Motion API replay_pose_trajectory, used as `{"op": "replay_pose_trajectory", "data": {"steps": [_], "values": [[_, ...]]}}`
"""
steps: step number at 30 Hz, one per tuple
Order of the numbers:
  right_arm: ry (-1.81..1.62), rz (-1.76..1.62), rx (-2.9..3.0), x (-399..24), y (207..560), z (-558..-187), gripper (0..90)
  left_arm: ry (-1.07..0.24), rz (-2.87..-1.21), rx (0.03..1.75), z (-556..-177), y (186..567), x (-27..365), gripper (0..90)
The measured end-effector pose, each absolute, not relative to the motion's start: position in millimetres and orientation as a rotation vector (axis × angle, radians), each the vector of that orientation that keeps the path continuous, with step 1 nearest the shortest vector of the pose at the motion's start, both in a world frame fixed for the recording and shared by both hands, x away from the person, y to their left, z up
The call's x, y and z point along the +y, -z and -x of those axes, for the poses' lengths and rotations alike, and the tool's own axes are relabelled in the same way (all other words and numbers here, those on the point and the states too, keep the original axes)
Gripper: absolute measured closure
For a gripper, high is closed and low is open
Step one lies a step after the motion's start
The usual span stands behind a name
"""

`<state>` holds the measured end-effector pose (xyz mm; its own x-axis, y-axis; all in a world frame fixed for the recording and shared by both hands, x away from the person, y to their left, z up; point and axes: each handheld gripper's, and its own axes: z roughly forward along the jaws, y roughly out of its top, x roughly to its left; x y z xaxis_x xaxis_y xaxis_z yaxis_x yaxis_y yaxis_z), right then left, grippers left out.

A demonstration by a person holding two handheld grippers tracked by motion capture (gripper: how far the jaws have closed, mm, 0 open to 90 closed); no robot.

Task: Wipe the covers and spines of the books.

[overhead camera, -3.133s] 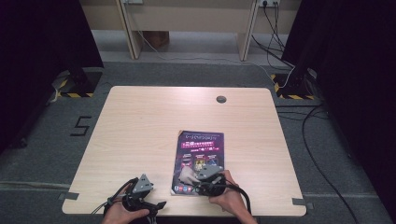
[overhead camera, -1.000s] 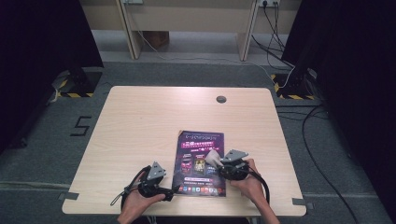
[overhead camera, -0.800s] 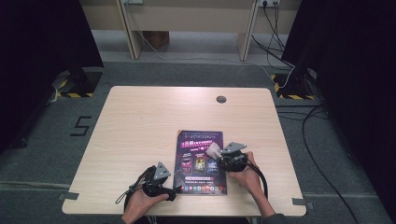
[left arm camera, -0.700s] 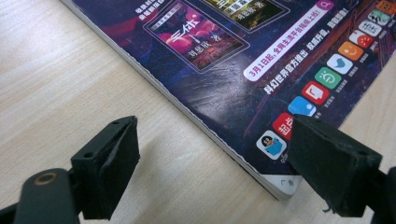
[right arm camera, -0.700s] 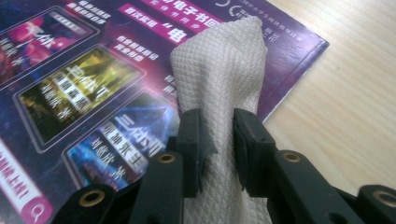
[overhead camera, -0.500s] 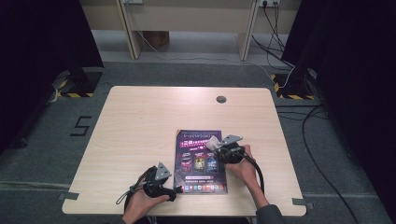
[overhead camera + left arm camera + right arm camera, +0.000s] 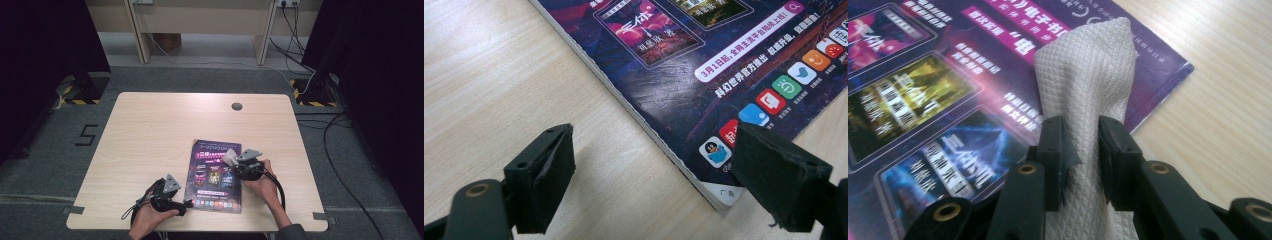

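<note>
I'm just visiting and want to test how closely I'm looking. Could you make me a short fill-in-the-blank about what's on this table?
1. The right gripper is clamped on a white ____.
2. The magazine lies flat on a ____ table.
3. The left gripper has its jaws ____, at the magazine's near corner.
4. The cloth is held over the ____.

Missing words: cloth; wooden; open; magazine

high view looks down on the whole worktop (image 7: 150,130) from above; both tool views sit close, low, sharing the magazine (image 7: 216,175).
</note>
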<state>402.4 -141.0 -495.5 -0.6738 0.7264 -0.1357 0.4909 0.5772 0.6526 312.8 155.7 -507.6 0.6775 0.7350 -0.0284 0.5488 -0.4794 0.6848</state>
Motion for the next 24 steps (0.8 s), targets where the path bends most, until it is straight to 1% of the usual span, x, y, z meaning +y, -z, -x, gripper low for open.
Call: {"op": "replay_pose_trajectory", "data": {"steps": [5,14,16,21,22,23,24], "values": [[-0.866,-0.938,2.47,-130.0,495.6,-389.6,73.9,-0.359,-2.209,0.985,-312.2,507.6,155.7,16.6],[-0.947,-0.722,2.608,-86.8,496.8,-349.7,73.1,-0.361,-2.203,0.988,-311.6,507.9,155.8,16.8],[-0.943,-0.712,2.607,-86.2,496.9,-349.8,72.9,-0.357,-2.205,0.988,-312.0,507.8,155.8,16.8],[-0.936,-0.808,2.552,-100.2,497.6,-373.6,73.5,-0.342,-2.196,0.994,-312.8,508.4,156.4,16.7],[-0.936,-0.808,2.552,-100.2,497.6,-373.6,73.5,-0.342,-2.196,0.994,-312.8,508.4,156.4,16.7],[-0.924,-0.858,2.519,-108.1,497.7,-386.5,73.6,-0.346,-2.195,0.998,-312.1,508.5,156.4,16.7],[-0.917,-0.871,2.509,-110.8,497.5,-391.3,73.6,-0.35,-2.196,0.995,-312.0,508.5,156.4,16.7]]}}
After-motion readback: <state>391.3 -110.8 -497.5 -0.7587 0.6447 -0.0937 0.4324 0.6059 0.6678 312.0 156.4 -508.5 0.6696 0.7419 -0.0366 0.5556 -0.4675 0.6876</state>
